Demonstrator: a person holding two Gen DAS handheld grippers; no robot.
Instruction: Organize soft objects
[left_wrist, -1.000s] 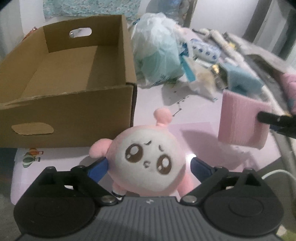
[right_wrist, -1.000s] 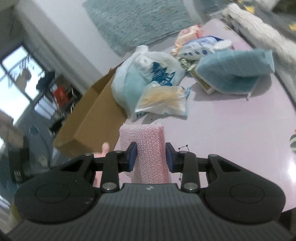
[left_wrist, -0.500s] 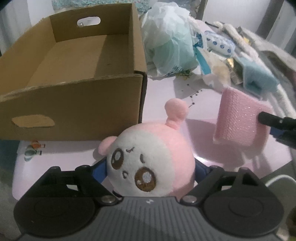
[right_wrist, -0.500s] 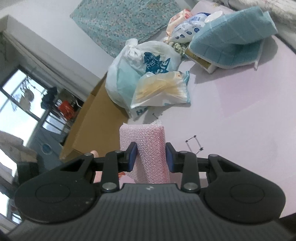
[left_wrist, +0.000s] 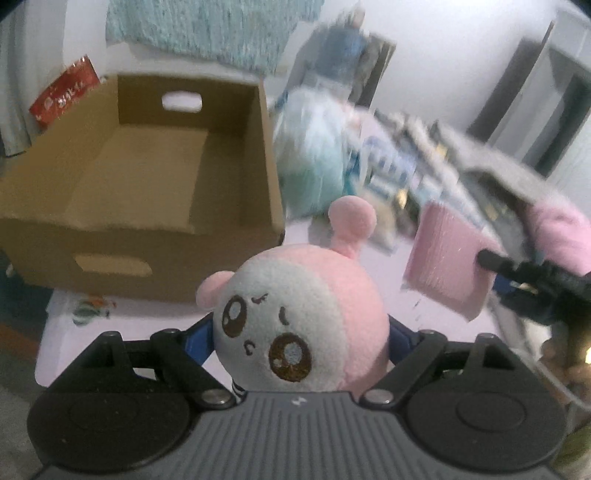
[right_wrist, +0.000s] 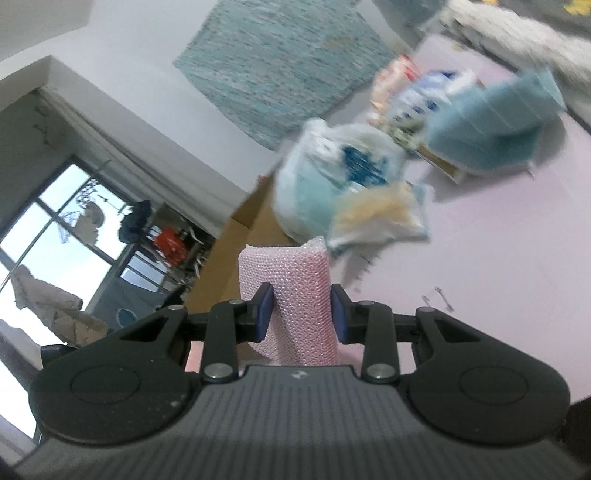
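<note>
Lifted higher than a second ago, the left gripper (left_wrist: 299, 332) clamps a round, fuzzy pink-and-white plush toy (left_wrist: 299, 321) near the open cardboard box (left_wrist: 147, 206), far left and apparently empty, so sorting seems barely begun. To the right, the right gripper (right_wrist: 302, 314) pinches a knobbly pink sponge (right_wrist: 291, 291) above the lilac table (right_wrist: 498, 258). Crinkly plastic bags (right_wrist: 332, 177) wait farther back.
</note>
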